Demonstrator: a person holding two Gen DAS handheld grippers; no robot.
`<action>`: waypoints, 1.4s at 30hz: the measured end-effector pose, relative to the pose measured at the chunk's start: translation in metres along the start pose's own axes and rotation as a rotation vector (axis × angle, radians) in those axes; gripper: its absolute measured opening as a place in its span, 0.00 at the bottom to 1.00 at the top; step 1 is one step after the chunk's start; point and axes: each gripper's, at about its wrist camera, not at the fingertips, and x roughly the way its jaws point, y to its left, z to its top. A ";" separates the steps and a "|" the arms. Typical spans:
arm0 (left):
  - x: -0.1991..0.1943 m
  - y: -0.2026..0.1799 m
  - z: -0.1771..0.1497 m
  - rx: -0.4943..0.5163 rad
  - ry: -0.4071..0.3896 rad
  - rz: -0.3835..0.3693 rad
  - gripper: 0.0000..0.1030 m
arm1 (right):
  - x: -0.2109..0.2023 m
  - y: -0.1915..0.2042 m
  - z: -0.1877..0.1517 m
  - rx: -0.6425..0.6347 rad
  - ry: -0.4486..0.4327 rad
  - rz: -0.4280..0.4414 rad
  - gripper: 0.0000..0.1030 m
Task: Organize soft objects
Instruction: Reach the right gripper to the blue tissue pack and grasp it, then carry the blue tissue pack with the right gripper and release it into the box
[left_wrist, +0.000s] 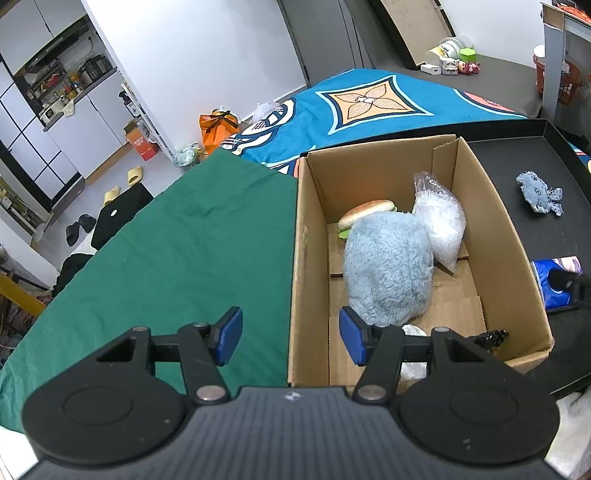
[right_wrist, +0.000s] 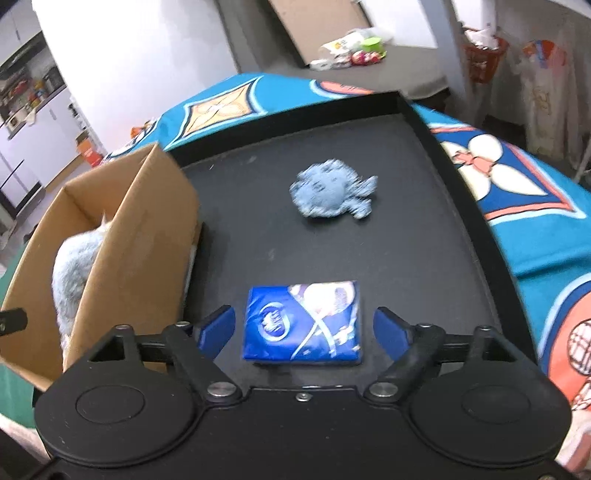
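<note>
Inside the open brown cardboard box (left_wrist: 502, 236), the left wrist view shows a fluffy pale blue plush toy (left_wrist: 388, 266), a soft burger-shaped toy (left_wrist: 365, 212) behind it and a clear plastic bag of white filling (left_wrist: 441, 218) leaning at its right side. The right wrist view shows of these only a part of the plush toy (right_wrist: 74, 266) over the box wall (right_wrist: 140, 236). That view shows the black tray surface (right_wrist: 369, 133) better: a small grey-blue knitted toy (right_wrist: 332, 192) lies in its middle, and a flat blue tissue pack (right_wrist: 303, 321) lies nearer to the camera, well apart from it. A green cloth (left_wrist: 177, 251) is seen only in the left view, left of the box.

The left tool (left_wrist: 291, 336) is spread wide and holds nothing; its right blue pad is over the box, just beside the plush toy, and its left pad is over the green cloth. The right tool (right_wrist: 303, 326) is also spread wide, with the tissue pack between its two pads, which do not touch it.
</note>
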 end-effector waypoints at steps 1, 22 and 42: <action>0.000 0.000 0.000 0.001 -0.001 0.001 0.70 | 0.001 0.002 -0.001 -0.010 0.007 0.003 0.85; -0.004 -0.013 -0.001 0.081 -0.010 0.050 0.86 | -0.007 0.004 -0.006 -0.103 -0.019 -0.065 0.69; -0.011 0.003 -0.002 0.000 -0.050 0.007 0.86 | -0.047 0.018 0.022 -0.127 -0.100 -0.040 0.69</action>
